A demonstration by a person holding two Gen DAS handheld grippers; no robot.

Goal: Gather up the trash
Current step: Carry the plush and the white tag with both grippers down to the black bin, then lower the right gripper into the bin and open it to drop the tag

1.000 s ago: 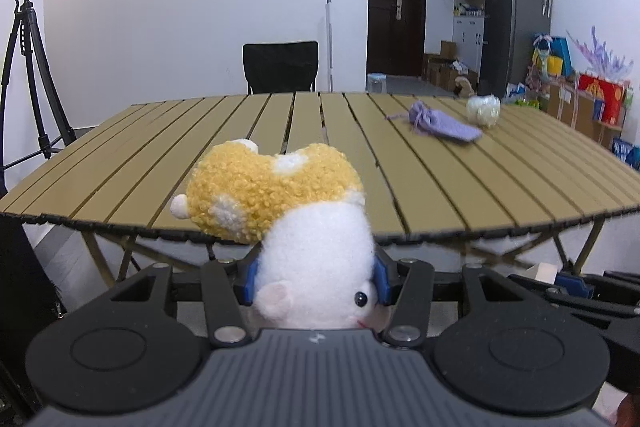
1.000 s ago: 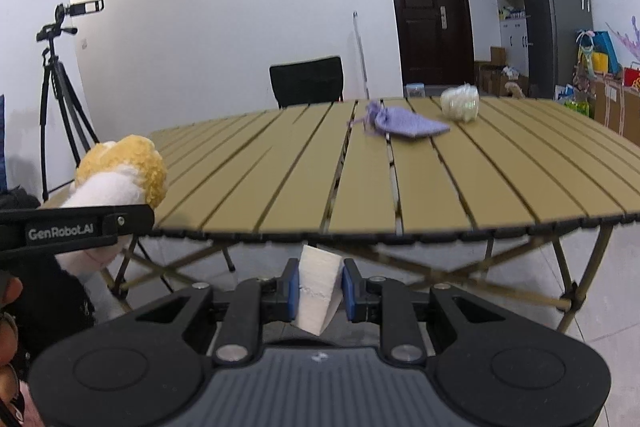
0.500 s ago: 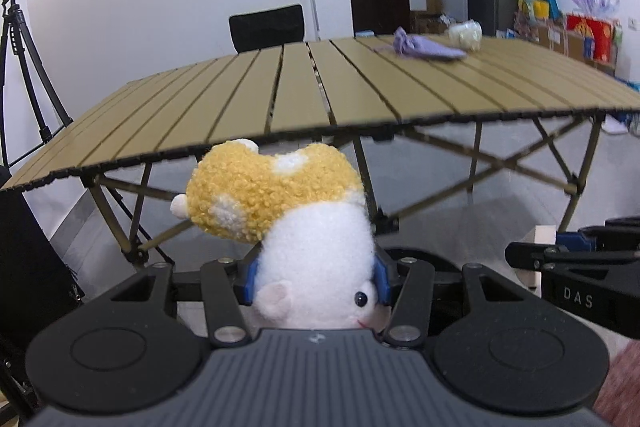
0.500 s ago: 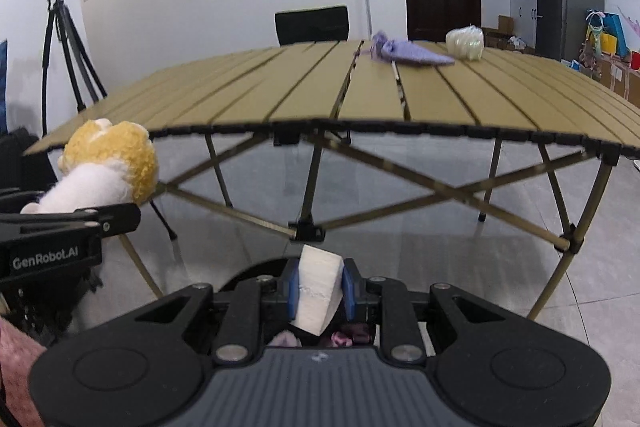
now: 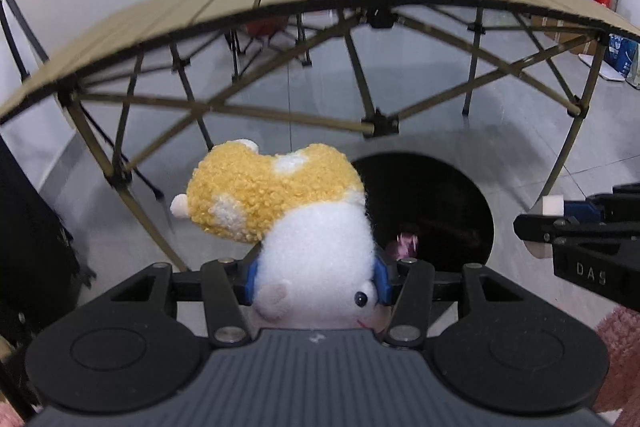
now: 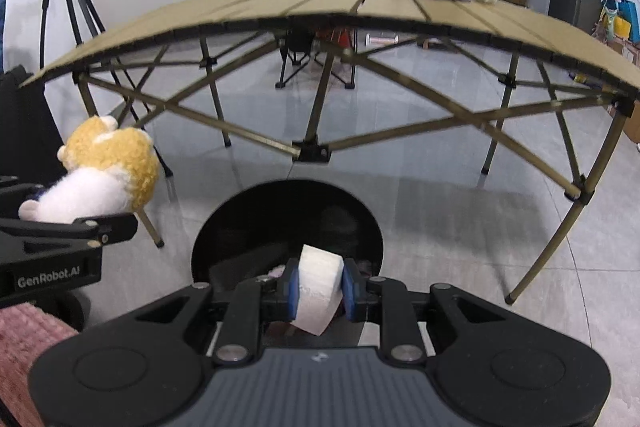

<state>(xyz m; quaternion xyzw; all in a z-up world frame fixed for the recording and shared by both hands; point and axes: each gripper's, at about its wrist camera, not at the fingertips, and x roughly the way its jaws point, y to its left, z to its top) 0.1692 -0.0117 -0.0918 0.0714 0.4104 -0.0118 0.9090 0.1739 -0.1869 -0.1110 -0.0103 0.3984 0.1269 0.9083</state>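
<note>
Dropping below the desk (image 6: 256,11) edge, we now see the black bin (image 6: 240,223) at lower centre. Right claw (image 6: 319,290) clamped on white foam block (image 6: 318,281) above it; left claw (image 5: 316,279) grips plush toy (image 5: 280,203). Release looks next.

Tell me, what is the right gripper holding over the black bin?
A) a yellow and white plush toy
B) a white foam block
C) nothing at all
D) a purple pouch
B: in the right wrist view the right gripper is shut on a white foam block, pinched between its blue-padded fingers above the black bin; the plush toy is in the left gripper.
</note>
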